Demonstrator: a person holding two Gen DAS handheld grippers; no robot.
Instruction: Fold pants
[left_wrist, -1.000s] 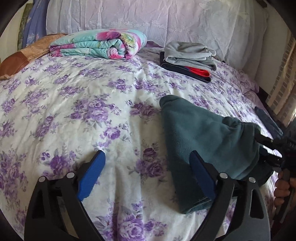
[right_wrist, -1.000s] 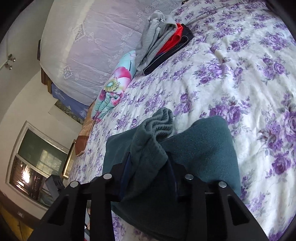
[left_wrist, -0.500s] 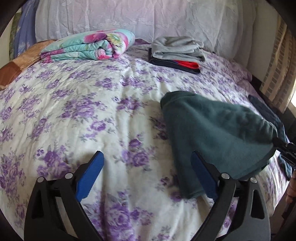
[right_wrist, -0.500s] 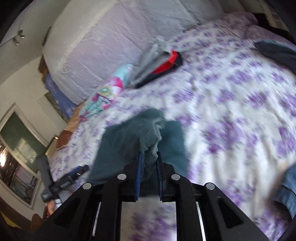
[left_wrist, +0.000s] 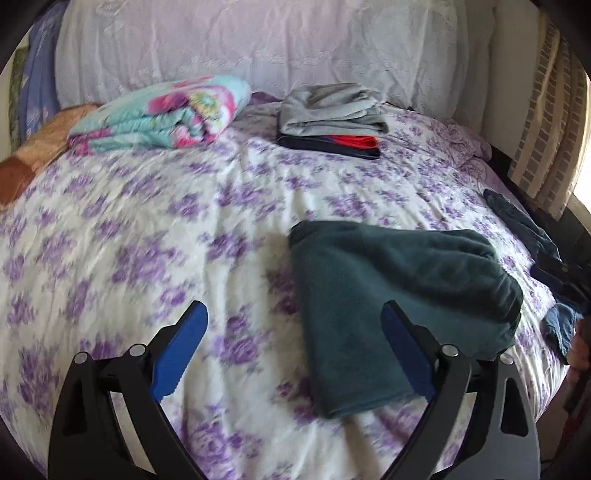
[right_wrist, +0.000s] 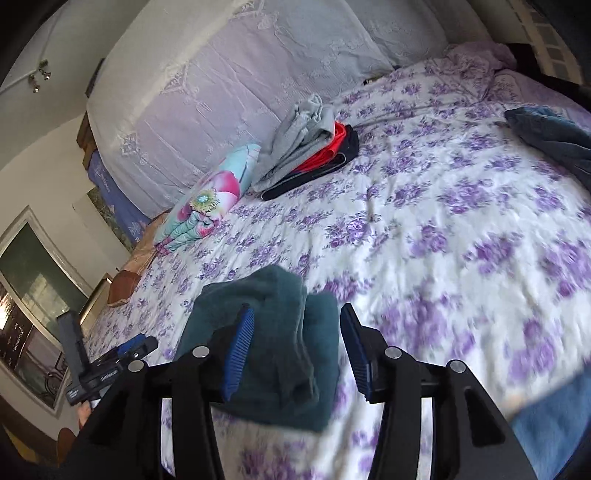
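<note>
One folded teal pants before me; my left gripper and right gripper gape, both empty; bedspread blurred.

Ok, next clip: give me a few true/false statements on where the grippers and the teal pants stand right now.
1. The right gripper is clamped on the teal pants. False: its jaws are open, the pants lying on the bed.
2. The left gripper is open and holds nothing. True.
3. The teal pants lie folded on the floral bedspread. True.
4. The folded clothes stack near the headboard has a red garment on top. False: a grey one is on top.
</note>
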